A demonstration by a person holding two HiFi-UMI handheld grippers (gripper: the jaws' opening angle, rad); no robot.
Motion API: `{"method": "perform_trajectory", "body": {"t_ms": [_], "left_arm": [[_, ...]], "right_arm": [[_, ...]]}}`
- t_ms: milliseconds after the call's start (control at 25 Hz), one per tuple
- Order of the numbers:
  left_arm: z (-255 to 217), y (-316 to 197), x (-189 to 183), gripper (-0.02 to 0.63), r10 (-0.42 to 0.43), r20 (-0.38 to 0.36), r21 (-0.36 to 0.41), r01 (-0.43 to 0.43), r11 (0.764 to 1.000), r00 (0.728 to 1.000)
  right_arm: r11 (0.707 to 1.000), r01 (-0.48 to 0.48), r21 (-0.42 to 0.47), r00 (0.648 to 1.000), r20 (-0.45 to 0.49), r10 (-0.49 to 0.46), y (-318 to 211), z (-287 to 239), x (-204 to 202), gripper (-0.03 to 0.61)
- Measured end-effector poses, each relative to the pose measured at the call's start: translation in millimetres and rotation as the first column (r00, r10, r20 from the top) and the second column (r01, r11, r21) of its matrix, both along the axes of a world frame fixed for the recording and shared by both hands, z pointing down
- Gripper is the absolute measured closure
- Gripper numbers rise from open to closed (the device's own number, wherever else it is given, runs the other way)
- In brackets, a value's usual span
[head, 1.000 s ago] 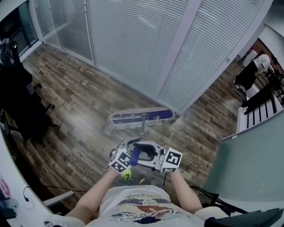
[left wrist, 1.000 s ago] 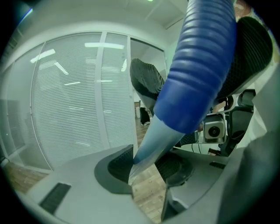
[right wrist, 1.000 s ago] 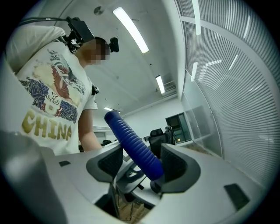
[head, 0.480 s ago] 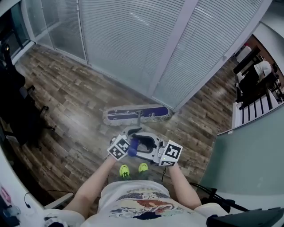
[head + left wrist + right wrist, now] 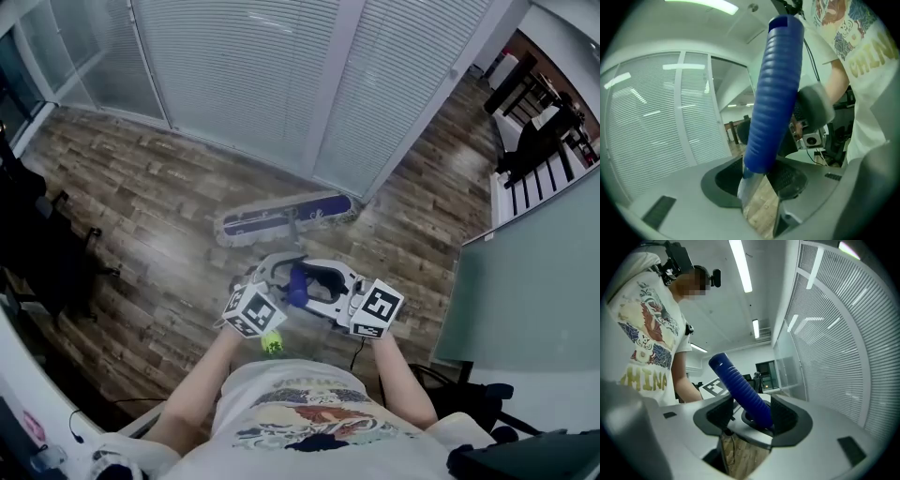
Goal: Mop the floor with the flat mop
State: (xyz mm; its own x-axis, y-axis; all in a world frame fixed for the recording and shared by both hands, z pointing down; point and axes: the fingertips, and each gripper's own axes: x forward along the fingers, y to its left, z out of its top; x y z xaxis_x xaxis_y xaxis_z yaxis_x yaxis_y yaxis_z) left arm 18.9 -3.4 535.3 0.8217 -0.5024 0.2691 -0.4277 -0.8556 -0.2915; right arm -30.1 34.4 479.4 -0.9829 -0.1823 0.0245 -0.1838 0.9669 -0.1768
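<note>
The flat mop's purple head [image 5: 286,217] lies on the wood floor along the foot of the glass wall. Its pole runs back to a blue ribbed handle [image 5: 298,284] in front of my body. My left gripper [image 5: 278,278] is shut on the handle; in the left gripper view the blue grip [image 5: 774,93] and the metal pole [image 5: 749,187] cross between the jaws of the left gripper [image 5: 759,176]. From the other side my right gripper [image 5: 317,281] is shut on the same handle [image 5: 740,390], which the right gripper [image 5: 750,416] holds just above the left's jaws.
A glass wall with white blinds [image 5: 281,84] backs the mop head. Dark office chairs [image 5: 37,253] stand at the left, dark furniture [image 5: 534,141] at the top right, a grey-green partition [image 5: 525,281] at the right. A cable [image 5: 356,352] trails by my feet.
Both grippers have lifted the handle a little and shifted with it. The mop head has slid along the wall base, farther from my feet. My feet have stepped.
</note>
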Motion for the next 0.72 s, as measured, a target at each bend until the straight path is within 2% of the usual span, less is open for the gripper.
{"method": "perform_trajectory", "body": {"t_ms": [120, 160, 280, 320, 360, 440, 560, 720], "left_arm": [[-19.7, 28.9, 14.5, 0.467, 0.037, -0.032, 0.017, -0.036, 0.999, 0.999], [-23.5, 40.5, 19.3, 0.465, 0.041, -0.018, 0.023, -0.041, 0.999, 0.999], [-14.5, 74.5, 31.5, 0.463, 0.029, 0.155, 0.042, -0.036, 0.998, 0.987], [-9.4, 85.3, 34.0, 0.462, 0.03, 0.2, 0.04, -0.039, 0.998, 0.979], [-5.9, 95.1, 35.5, 0.462, 0.033, 0.214, 0.03, -0.041, 0.999, 0.976], [-5.7, 110.2, 37.0, 0.458, 0.029, 0.181, 0.009, -0.032, 0.999, 0.983], [-18.3, 124.1, 37.8, 0.44, 0.009, 0.116, 0.028, -0.012, 1.0, 0.993], [-65.0, 145.7, 39.7, 0.425, 0.021, -0.057, 0.081, -0.017, 0.997, 0.998]], "right_arm": [[0.998, -0.066, -0.001, 0.998, 0.014, 0.066, 9.9, 3.6, 26.5, 0.336], [0.997, -0.076, -0.004, 0.997, 0.016, 0.076, 15.9, 6.0, 35.4, 0.336], [0.999, -0.052, -0.005, 0.999, -0.013, 0.052, 43.0, 16.6, 54.6, 0.336], [0.999, -0.042, -0.003, 0.999, -0.026, 0.042, 51.7, 20.6, 58.8, 0.336], [0.999, -0.039, -0.004, 0.999, -0.032, 0.039, 58.1, 24.0, 63.2, 0.336], [0.998, -0.055, -0.01, 0.998, -0.021, 0.054, 62.7, 26.6, 74.2, 0.336], [0.996, -0.093, -0.009, 0.996, 0.0, 0.093, 57.8, 24.5, 86.9, 0.337], [0.995, -0.091, 0.031, 0.995, -0.022, 0.092, 59.8, 26.4, 84.8, 0.347]]}}
